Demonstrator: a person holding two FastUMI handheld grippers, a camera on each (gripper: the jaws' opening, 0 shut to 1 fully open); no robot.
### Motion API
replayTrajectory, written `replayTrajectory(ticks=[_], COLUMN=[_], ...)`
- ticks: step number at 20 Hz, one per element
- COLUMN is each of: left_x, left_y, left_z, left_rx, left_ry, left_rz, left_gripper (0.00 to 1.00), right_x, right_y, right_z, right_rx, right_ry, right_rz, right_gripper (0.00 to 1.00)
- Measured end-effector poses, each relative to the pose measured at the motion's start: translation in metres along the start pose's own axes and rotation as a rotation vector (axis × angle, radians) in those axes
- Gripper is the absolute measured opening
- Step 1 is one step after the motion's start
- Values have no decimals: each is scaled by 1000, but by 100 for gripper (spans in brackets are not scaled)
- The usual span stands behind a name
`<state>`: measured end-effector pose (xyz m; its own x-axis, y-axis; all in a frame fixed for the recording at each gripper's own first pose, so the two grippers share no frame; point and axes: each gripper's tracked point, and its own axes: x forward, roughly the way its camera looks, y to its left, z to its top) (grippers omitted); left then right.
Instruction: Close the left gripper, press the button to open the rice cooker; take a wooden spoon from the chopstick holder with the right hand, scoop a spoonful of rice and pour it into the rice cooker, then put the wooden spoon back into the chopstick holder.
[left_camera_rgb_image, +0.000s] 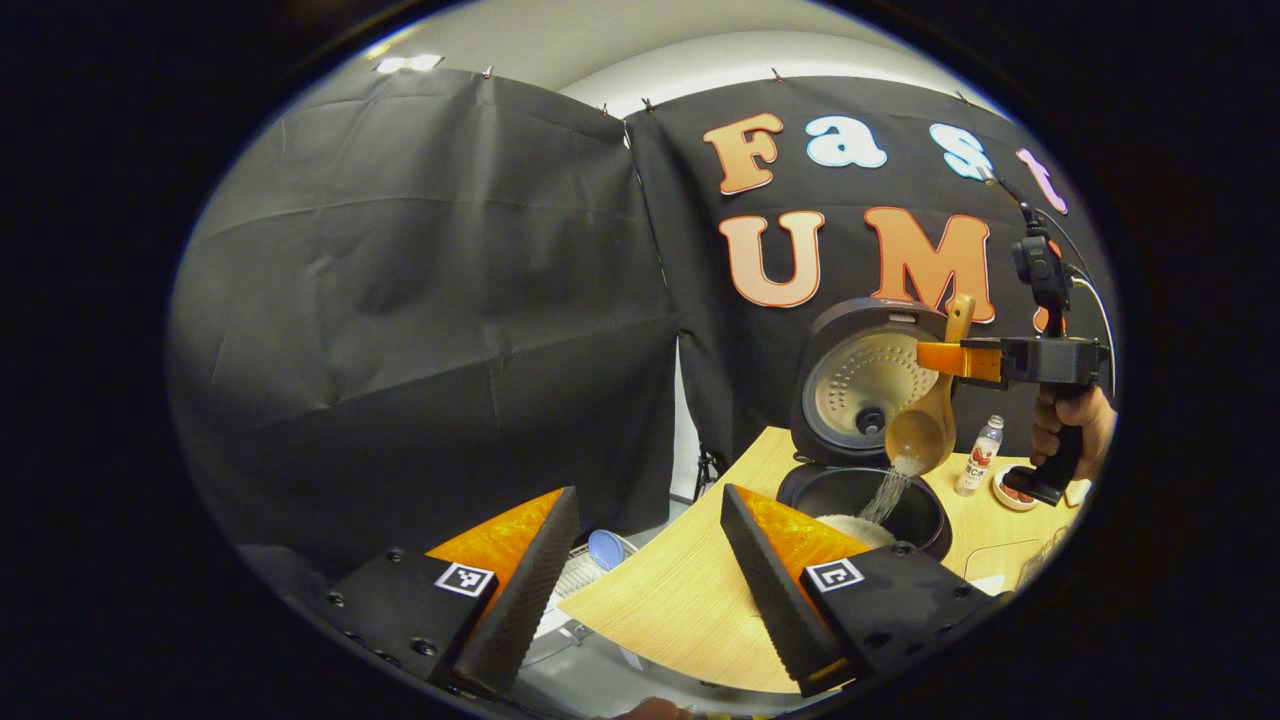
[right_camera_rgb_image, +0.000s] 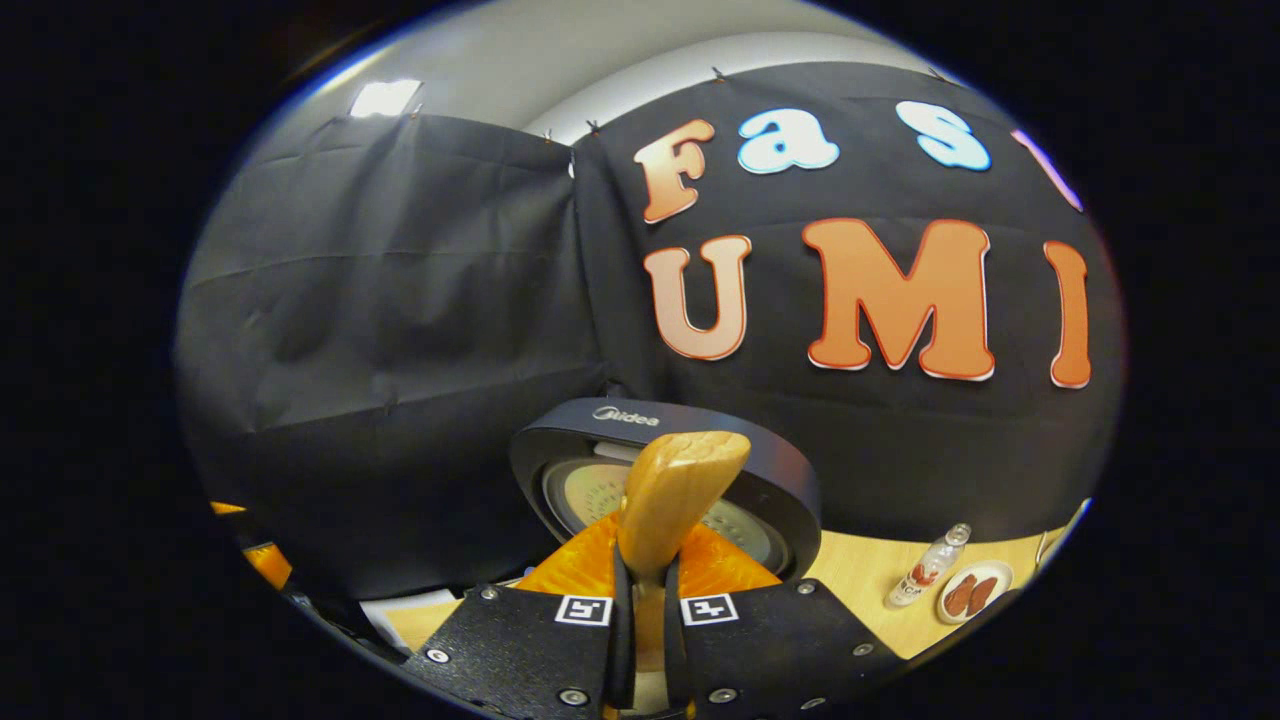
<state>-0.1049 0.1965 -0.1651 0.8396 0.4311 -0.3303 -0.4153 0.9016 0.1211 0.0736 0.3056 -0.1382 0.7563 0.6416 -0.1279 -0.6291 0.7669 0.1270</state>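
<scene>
Wooden spoon (left_camera_rgb_image: 925, 425), light, stiff and smooth, is clamped at mid-handle by the right gripper (right_camera_rgb_image: 640, 600) and tipped over the open rice cooker (left_camera_rgb_image: 865, 490), spilling rice (left_camera_rgb_image: 885, 495); the left gripper (left_camera_rgb_image: 640, 580) idles wide open.

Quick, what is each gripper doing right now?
Left gripper: open, holding nothing.
Right gripper: shut on the wooden spoon, pouring rice.
</scene>
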Motion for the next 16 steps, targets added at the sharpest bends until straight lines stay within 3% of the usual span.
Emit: replayTrajectory(ticks=[7, 10, 13, 15, 16], left_x=[-2, 0, -2, -2, -2], left_y=[9, 12, 13, 9, 7], left_z=[-3, -4, -2, -2, -2], left_rx=[-5, -8, -4, 2, 5], left_ry=[5, 10, 10, 11, 13], left_rz=[11, 18, 18, 11, 8], left_gripper=[98, 98, 97, 97, 98], right_x=[-6, -5, -14, -24, -29], right_y=[39, 39, 32, 12, 1], right_z=[18, 16, 20, 25, 28], right_rx=[-199, -274, -209, -92, -7], right_ry=[-81, -104, -119, -107, -99], right_rz=[53, 28, 9, -3, -3], right_gripper=[9, 9, 9, 13, 9])
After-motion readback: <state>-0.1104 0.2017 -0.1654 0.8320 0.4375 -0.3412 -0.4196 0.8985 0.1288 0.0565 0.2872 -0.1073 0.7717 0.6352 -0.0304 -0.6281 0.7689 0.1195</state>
